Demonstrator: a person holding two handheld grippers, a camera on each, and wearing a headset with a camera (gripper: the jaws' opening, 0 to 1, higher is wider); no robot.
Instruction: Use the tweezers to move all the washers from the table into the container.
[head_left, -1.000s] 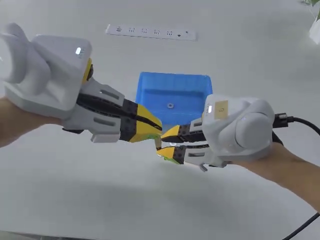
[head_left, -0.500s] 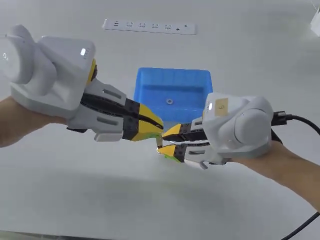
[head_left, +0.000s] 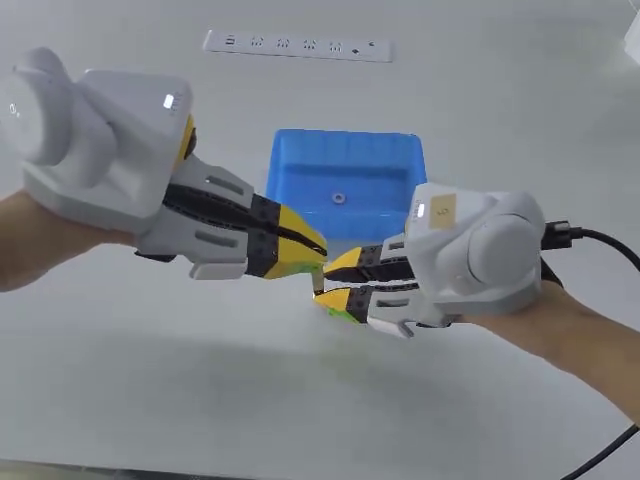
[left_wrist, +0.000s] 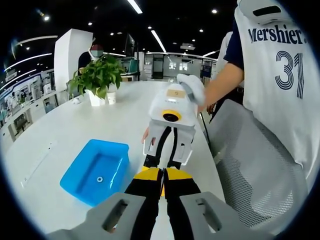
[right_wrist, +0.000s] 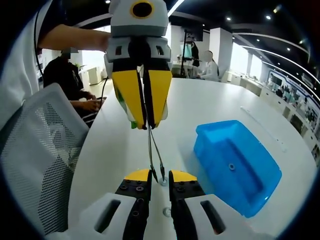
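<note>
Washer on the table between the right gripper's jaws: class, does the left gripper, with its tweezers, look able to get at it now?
Probably yes. The left gripper holds the tweezers with their tips down at the washer, and the right gripper's parted jaws leave a free gap around it.

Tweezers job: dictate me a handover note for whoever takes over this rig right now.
Left hand-held gripper: shut on the tweezers, tips down at the table.
Right hand-held gripper: jaws flank the tweezer tips; pressing or not, unclear.
Done: one washer lies in the blue container.
Left to do: second washer sits on the table at the tweezer tips, not yet in the container.
</note>
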